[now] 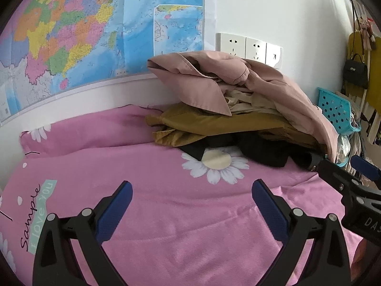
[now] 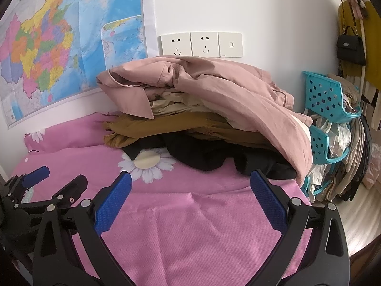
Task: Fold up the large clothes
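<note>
A pile of large clothes lies at the back of the bed against the wall. A dusty-pink coat [image 1: 250,78] [image 2: 214,88] is on top. Under it lie a beige garment [image 1: 247,102] [image 2: 176,102], a mustard one [image 1: 214,121] [image 2: 166,126] and a black one [image 1: 257,150] [image 2: 202,155]. My left gripper [image 1: 193,186] [image 2: 57,178] hovers open over the pink daisy bedcover [image 1: 166,226] [image 2: 202,226], short of the pile and holding nothing. My right gripper [image 2: 190,176] [image 1: 338,164] is open too, its right fingertip close to the black garment's edge.
A colourful map [image 1: 71,35] and white wall sockets [image 2: 200,44] are on the wall behind the pile. Turquoise baskets [image 2: 326,95] with more clothes stand beyond the bed's right edge. A black handbag [image 2: 350,47] hangs there above wooden floor [image 2: 362,228].
</note>
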### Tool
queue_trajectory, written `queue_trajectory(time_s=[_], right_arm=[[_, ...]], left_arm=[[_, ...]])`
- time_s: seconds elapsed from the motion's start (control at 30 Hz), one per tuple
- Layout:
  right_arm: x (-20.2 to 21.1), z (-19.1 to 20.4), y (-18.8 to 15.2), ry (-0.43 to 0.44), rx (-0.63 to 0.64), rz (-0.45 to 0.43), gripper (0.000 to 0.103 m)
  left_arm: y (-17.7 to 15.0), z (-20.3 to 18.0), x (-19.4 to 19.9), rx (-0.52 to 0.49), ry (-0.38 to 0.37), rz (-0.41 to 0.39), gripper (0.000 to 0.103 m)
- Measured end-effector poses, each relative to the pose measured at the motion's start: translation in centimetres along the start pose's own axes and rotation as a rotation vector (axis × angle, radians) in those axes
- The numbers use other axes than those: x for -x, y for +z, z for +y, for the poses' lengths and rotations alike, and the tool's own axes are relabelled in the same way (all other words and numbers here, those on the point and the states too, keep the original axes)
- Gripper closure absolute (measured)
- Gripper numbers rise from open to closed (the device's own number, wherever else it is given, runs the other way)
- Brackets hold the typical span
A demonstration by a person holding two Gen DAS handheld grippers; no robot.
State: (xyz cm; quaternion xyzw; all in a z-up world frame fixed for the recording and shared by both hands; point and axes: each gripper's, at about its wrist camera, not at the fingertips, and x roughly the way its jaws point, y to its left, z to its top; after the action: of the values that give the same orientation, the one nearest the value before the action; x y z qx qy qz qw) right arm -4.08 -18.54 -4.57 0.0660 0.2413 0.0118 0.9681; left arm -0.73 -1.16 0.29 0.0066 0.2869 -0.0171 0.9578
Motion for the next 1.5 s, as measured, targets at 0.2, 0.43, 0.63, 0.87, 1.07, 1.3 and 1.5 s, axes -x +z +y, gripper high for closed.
queue_trajectory(time_s=[0.2,0.43,0.63,0.87,1.07,1.3,1.5], right_arm=[[0.1,-0.1,0.0,0.002,0.002,-0.002,0.005],[0.3,0.1,-0.1,0.008,0.006,-0.013,0.005],[0.4,0.2,-0.1,0.005,0.008,-0.020,0.005],[0.5,0.2,-0.1,0.005,0.007,-0.019,0.005],[0.5,0.1,-0.1,0.000,0.009,-0.020,0.005],[0.3,-0.1,0.1,-0.020,0.018,-0.014,0.005],[0.4,0.1,0.4,-0.028,0.031,-0.015,0.005]], left_arm=[[0.0,0.2,-0.3,0.000,0.026,0.014,0.006],[-0.1,0.5,-0.4,0.007,0.018,0.019,0.006],[-0.1,0.5,-0.4,0.014,0.009,0.018,0.006],[0.1,0.4,-0.4,0.008,0.014,0.008,0.006],[0.1,0.5,-0.5,0.009,0.012,0.014,0.006],[0.1,0.5,-0.9,0.017,0.005,0.032,0.006],[0.3,0.4,-1.2,0.011,-0.003,0.041,0.006]])
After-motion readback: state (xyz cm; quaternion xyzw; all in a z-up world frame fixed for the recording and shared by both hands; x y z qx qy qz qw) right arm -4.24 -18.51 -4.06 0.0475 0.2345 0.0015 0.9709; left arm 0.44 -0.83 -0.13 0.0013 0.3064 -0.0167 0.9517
